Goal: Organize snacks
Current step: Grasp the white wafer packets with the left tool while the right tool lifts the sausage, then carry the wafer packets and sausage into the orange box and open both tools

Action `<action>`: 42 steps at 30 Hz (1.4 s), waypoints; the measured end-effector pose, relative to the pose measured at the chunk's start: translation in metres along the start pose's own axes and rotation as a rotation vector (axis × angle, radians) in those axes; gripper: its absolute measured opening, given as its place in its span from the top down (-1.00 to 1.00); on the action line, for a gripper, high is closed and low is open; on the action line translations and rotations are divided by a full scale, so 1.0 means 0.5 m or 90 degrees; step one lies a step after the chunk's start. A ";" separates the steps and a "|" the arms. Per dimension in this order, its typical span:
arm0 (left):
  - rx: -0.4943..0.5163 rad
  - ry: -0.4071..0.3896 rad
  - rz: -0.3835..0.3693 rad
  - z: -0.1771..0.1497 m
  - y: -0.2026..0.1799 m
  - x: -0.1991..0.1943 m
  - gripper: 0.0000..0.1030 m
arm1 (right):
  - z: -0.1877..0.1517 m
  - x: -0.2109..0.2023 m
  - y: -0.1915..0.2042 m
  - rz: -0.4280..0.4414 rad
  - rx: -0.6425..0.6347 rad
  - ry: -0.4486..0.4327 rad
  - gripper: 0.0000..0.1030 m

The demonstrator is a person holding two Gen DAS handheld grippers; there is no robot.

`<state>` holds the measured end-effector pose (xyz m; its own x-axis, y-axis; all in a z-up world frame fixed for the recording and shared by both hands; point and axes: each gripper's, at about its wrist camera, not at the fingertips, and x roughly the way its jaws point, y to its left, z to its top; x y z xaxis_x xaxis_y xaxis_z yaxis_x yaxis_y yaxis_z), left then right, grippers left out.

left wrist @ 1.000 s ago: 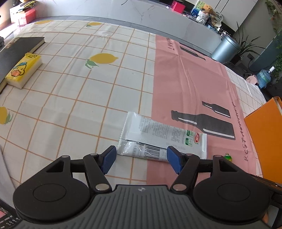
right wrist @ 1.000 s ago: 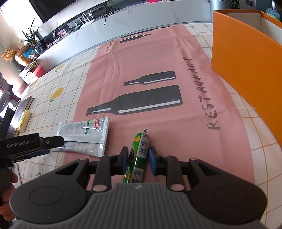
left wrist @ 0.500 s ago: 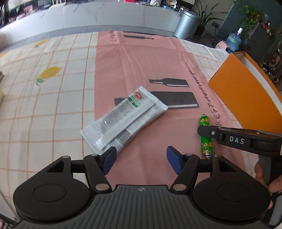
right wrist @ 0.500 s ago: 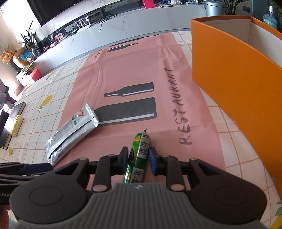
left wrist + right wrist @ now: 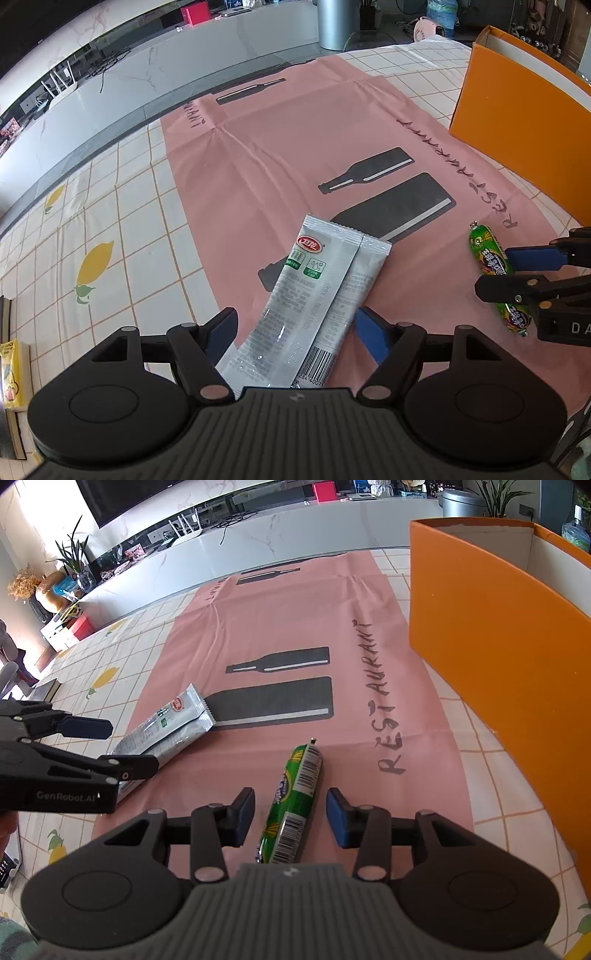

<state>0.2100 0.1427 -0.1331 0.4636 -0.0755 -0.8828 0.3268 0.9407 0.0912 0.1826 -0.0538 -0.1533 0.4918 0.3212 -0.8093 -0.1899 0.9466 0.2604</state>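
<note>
A silver snack packet [image 5: 314,299] lies on the pink mat, its near end between the open fingers of my left gripper [image 5: 295,332]; it also shows in the right wrist view [image 5: 162,734]. A green sausage stick [image 5: 295,797] lies on the mat between the open fingers of my right gripper [image 5: 290,816], untouched by the pads. It also shows in the left wrist view [image 5: 495,266], with the right gripper [image 5: 524,273] around it. The orange box [image 5: 491,635] stands open at the right.
The pink mat [image 5: 280,620] lies over a tiled lemon-print tablecloth [image 5: 110,229]. A yellow packet [image 5: 11,373] and a dark book sit at the far left edge. A counter and a grey bin stand beyond the table.
My right gripper has opened and let go of the green stick, which now lies on the mat. My left gripper has moved forward so the silver packet sits between its fingers.
</note>
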 end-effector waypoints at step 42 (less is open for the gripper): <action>-0.264 -0.045 0.004 0.014 -0.115 -0.189 -0.22 | -0.024 -0.131 -0.017 0.038 -0.042 -0.085 0.57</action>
<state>0.1530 0.0935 -0.0518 0.5247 -0.0776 -0.8478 -0.0288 0.9937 -0.1087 0.1417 -0.0834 -0.1087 0.5858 0.3812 -0.7152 -0.2753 0.9236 0.2668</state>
